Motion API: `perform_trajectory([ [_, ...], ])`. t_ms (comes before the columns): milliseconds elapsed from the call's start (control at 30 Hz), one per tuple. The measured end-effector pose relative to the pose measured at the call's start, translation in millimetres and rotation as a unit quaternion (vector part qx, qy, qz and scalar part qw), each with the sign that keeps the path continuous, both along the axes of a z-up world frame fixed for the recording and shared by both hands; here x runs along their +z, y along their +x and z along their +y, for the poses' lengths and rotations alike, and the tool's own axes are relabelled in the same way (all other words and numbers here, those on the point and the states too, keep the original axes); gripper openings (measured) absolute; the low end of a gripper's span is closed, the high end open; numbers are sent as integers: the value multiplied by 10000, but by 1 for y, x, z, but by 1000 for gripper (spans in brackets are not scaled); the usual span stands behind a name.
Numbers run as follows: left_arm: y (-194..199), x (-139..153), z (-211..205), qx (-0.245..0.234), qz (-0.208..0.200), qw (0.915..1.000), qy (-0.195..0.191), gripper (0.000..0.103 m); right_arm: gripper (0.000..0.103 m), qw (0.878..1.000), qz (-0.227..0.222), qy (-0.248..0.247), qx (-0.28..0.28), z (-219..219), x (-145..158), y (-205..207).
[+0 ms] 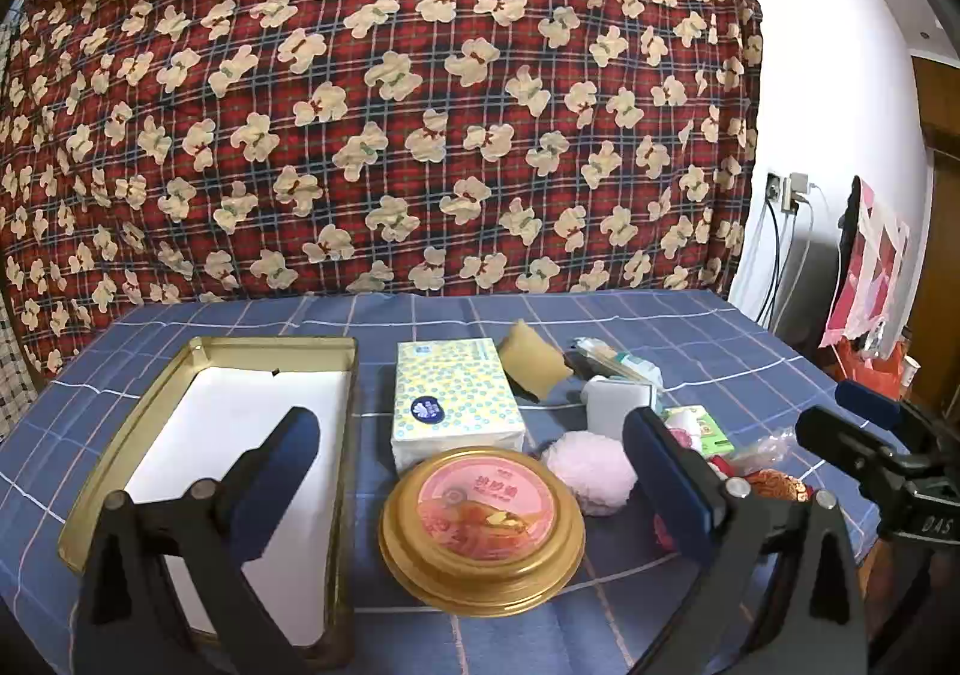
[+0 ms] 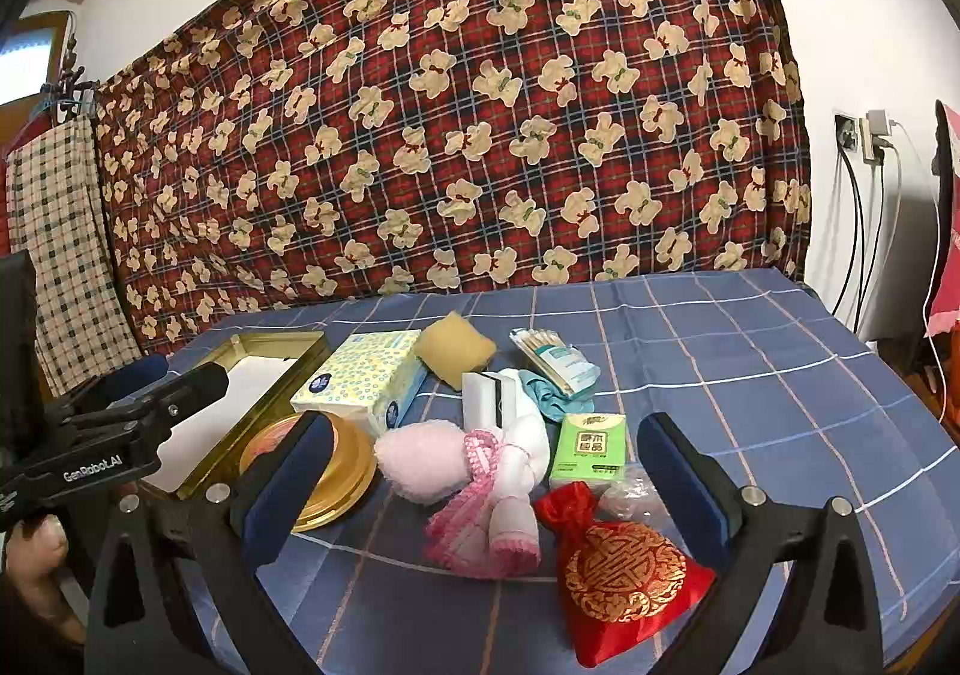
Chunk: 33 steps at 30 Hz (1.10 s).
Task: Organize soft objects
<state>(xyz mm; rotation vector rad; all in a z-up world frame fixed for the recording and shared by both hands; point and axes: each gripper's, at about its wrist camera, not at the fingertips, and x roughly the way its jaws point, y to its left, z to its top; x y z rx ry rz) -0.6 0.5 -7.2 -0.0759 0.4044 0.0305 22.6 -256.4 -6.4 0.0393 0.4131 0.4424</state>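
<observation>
A gold tin box [image 1: 108, 453] with a white bottom lies open at the left of the blue checked table. Beside it stand a tissue pack [image 1: 453, 399], a gold round lidded bowl [image 1: 480, 525], a pink fluffy puff [image 1: 591, 471] and a yellow sponge [image 1: 534, 366]. My left gripper [image 1: 474, 471] hovers open over the bowl, nothing between its fingers. My right gripper [image 2: 498, 471] is open too, above a pink-and-white rolled towel [image 2: 510, 471], a red embroidered pouch [image 2: 624, 573] and a green tissue packet [image 2: 591, 447]. The pink puff [image 2: 423, 462] lies just left of the towel.
A white sponge block [image 2: 489, 399], a cotton swab packet [image 2: 555, 360] and a teal cloth [image 2: 543, 396] lie behind the towel. A red plaid bear-print blanket [image 1: 384, 105] hangs behind the table. Wall sockets with cables [image 2: 870, 147] are at the right. The right half of the tablecloth [image 2: 780, 375] is bare.
</observation>
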Motion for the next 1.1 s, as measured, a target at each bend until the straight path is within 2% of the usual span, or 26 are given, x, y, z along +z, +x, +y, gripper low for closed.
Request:
perform_trajectory([
  [1100,0,-1,5,1,5,10000,-47,103,103,10000,11,32,15,4,-5,-5],
])
